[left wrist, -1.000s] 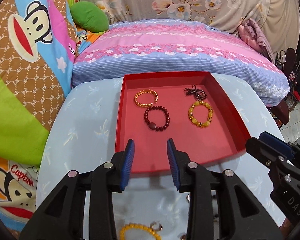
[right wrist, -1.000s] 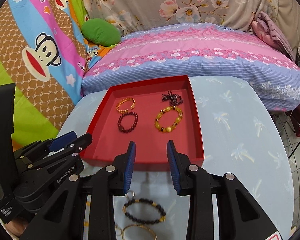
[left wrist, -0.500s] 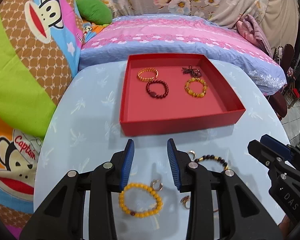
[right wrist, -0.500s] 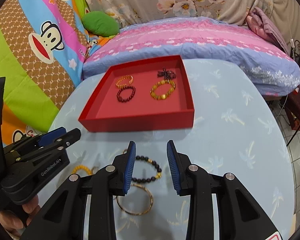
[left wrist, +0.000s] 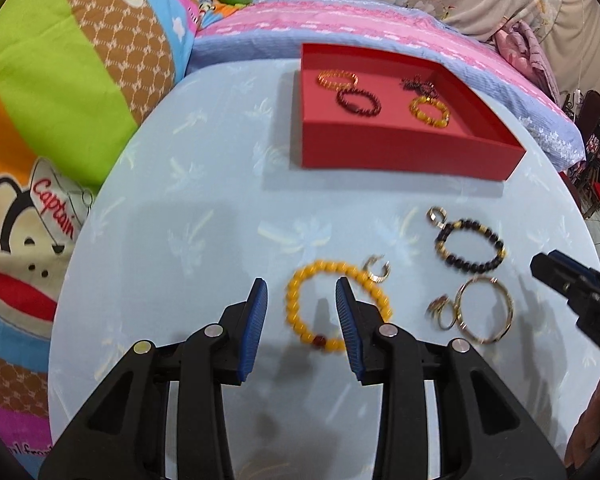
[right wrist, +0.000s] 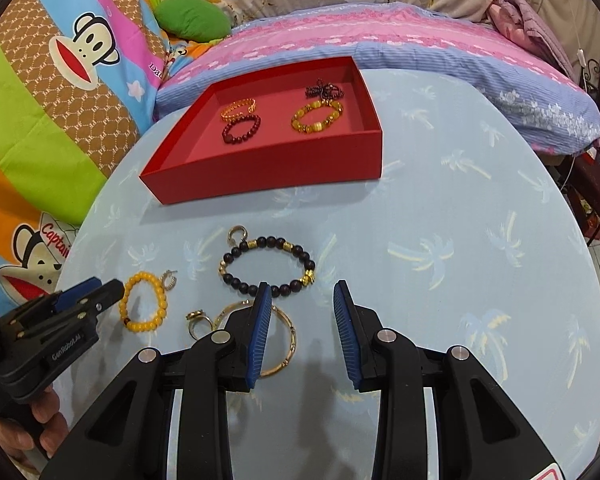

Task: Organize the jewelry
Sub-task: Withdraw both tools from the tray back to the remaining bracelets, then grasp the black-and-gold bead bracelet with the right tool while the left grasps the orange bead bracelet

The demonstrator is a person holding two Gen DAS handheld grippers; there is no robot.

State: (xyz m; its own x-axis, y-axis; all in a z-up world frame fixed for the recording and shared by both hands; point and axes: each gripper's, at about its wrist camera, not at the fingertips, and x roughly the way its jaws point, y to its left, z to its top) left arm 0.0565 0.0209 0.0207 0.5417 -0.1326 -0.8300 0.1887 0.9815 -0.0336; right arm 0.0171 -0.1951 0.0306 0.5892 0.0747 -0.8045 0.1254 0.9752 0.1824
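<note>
Red tray (right wrist: 268,168) sits by the table's (right wrist: 460,240) far edge, holding four bracelets; the right half lies bare. Three bracelets and three rings lie loose near the front edge, under the left gripper (left wrist: 300,320) and right gripper (right wrist: 300,320), both released, grasping nothing.

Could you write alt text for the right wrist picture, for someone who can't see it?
An open right gripper hovers over loose jewelry on a pale blue table: a dark beaded bracelet, a gold bangle, a yellow bead bracelet. Behind, a red tray holds four pieces.
</note>
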